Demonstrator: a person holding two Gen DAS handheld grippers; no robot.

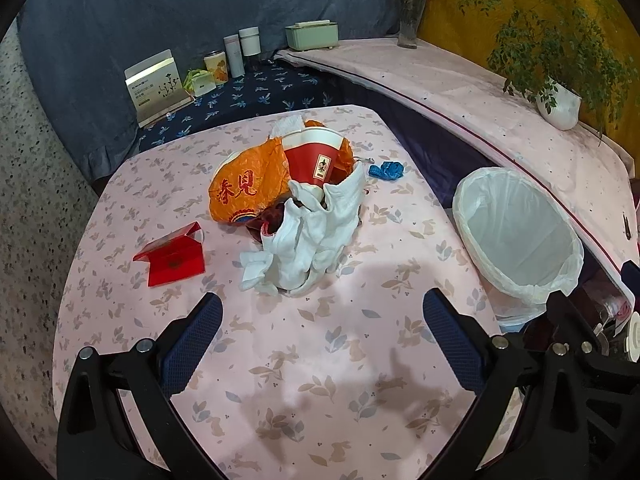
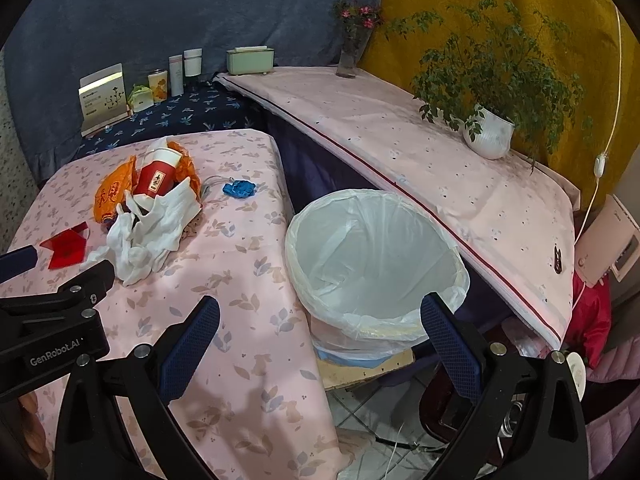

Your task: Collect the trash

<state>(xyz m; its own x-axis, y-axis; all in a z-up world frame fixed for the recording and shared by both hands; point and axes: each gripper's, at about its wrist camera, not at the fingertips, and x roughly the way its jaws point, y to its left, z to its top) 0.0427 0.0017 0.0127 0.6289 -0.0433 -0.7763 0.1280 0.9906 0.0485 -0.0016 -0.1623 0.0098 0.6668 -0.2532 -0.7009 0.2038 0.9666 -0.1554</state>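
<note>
The pink table with its leaf-and-rabbit print cloth (image 1: 328, 360) has a wide bare stretch on its near side; the rubbish sits toward the middle and far part. Its right edge drops off just beside the round bin lined with a white plastic bag (image 2: 372, 264), which stands lower than the tabletop, mouth open and nothing visible inside.

The pile is a tangle: crumpled white tissue paper (image 1: 308, 240) lies nearest, an orange wrapper with red characters (image 1: 244, 188) is behind it on the left, and a red paper cup with a white rim (image 1: 316, 156) is tipped on its side against both. Something dark is tucked under the tissue, but I cannot make out what. A folded red card packet (image 1: 172, 256) lies apart to the left, and a small crumpled blue scrap (image 1: 386, 170) sits alone to the right, near the table's far right edge.

The left gripper (image 1: 322, 344) hovers over the bare near cloth, its blue-padded fingers (image 1: 192, 344) spread wide with nothing between them. The right gripper (image 2: 320, 348) hangs over the table's right edge and the bin's near rim, fingers likewise wide apart and empty. Part of the left gripper's black body shows at the left in the right wrist view.
</note>
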